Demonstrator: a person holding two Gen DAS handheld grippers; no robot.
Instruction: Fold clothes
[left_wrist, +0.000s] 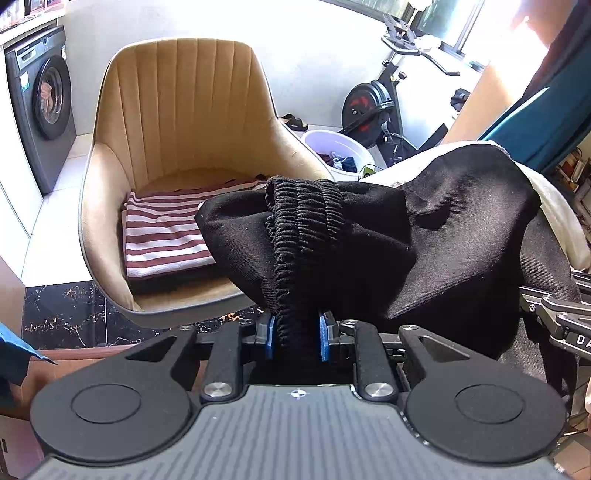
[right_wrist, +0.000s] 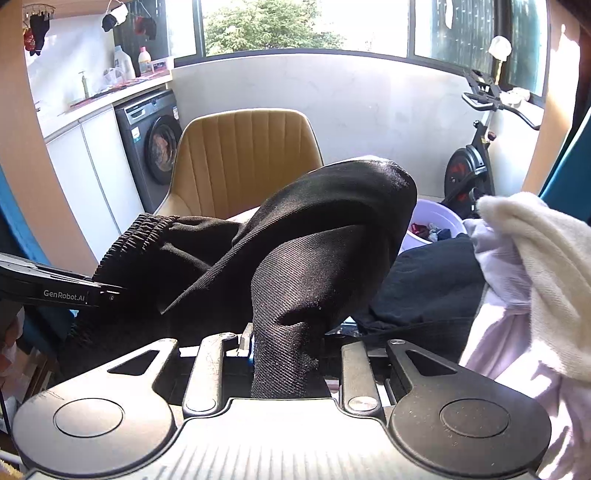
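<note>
A black garment (left_wrist: 369, 236) with a ribbed elastic waistband (left_wrist: 299, 229) hangs bunched between both grippers. My left gripper (left_wrist: 297, 338) is shut on the waistband, its blue pads (left_wrist: 270, 338) pressing either side of it. My right gripper (right_wrist: 286, 347) is shut on another fold of the same black garment (right_wrist: 321, 236), which drapes over and hides its fingertips. The left gripper's side shows at the left of the right wrist view. A folded red-and-white striped cloth (left_wrist: 166, 232) lies on the seat of a tan chair (left_wrist: 177, 110) just beyond the left gripper.
A pile of cream (right_wrist: 546, 266) and pale lilac clothes (right_wrist: 509, 332) lies to the right. A white basin (left_wrist: 340, 147) with laundry stands on the floor by an exercise bike (left_wrist: 376, 107). A grey washing machine (left_wrist: 40, 103) stands at far left.
</note>
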